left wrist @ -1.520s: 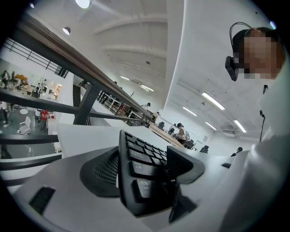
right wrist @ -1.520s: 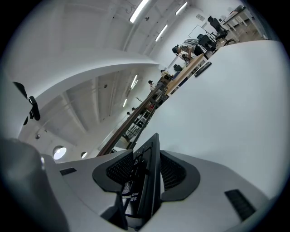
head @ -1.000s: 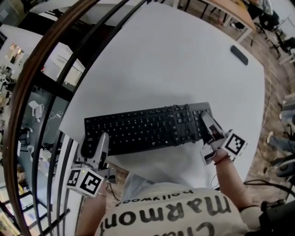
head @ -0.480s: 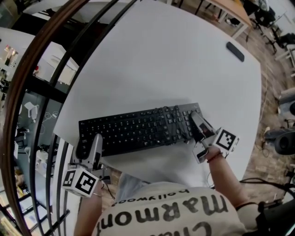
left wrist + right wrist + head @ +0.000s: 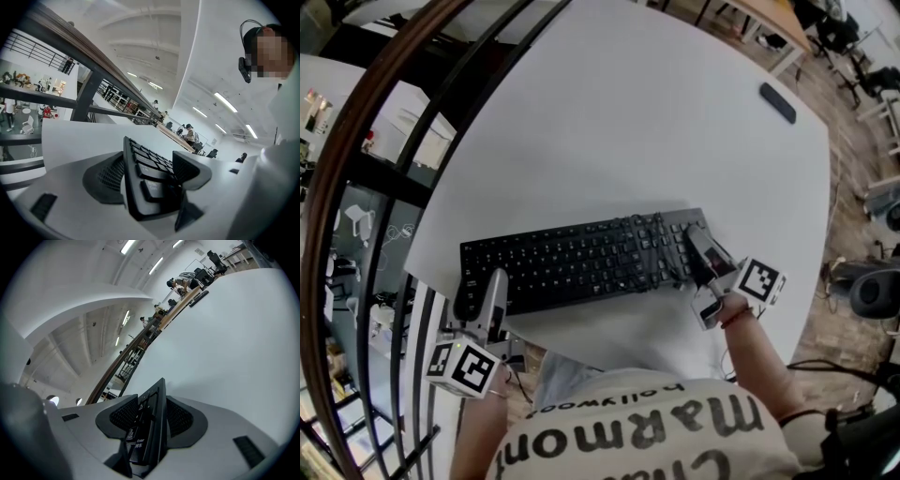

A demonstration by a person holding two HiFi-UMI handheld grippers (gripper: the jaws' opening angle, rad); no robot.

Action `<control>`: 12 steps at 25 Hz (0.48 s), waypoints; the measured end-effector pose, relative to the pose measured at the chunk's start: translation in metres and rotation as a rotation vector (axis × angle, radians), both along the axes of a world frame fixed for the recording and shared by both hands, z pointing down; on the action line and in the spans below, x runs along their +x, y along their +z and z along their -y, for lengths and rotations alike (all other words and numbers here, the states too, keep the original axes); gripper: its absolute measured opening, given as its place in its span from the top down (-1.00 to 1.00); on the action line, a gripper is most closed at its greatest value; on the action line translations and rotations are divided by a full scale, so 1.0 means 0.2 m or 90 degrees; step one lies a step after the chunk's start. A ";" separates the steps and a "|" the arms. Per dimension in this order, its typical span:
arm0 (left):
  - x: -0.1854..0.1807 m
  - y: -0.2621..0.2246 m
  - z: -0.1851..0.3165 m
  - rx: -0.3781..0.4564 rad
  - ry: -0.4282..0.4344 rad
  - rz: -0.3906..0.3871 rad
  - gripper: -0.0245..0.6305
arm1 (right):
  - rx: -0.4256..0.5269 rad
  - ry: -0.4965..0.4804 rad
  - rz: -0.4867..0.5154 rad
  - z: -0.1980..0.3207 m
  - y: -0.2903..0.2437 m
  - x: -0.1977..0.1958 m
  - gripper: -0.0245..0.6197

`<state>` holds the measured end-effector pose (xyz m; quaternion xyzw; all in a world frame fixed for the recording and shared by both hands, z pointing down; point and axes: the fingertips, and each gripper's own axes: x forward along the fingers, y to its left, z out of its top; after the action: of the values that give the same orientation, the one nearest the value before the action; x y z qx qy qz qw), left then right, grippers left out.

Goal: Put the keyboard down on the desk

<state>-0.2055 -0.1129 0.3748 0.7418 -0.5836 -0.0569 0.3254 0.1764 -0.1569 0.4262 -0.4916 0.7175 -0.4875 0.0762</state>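
A black full-size keyboard (image 5: 581,262) stretches across the near part of the white desk (image 5: 656,131), low over it or on it; I cannot tell which. My left gripper (image 5: 474,302) is shut on its left end, where the pads clamp the keyboard (image 5: 145,171) from above and below. My right gripper (image 5: 697,251) is shut on the right end, and the keyboard's edge (image 5: 152,420) stands between its two dark pads with the Enter key showing.
A small dark flat object (image 5: 778,103) lies at the desk's far right. A dark railing (image 5: 384,141) runs along the left, with a drop to a lower floor beyond. The desk's near edge (image 5: 609,361) is right by the person's body.
The keyboard and both grippers have shifted a little left in the head view, and the right end has sunk slightly. Over the last half second nothing visibly moved.
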 end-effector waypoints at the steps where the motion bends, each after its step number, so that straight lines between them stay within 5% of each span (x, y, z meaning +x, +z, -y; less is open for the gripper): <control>1: 0.00 0.00 0.00 -0.002 0.000 -0.003 -0.01 | -0.005 0.002 -0.002 0.00 0.00 0.00 0.34; 12: -0.01 0.07 0.00 -0.039 0.000 -0.004 -0.01 | -0.078 0.031 -0.040 -0.03 0.06 0.05 0.34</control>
<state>-0.2079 -0.1135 0.3884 0.7316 -0.5839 -0.0414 0.3496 0.1867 -0.1510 0.4384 -0.5277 0.6764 -0.5126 0.0354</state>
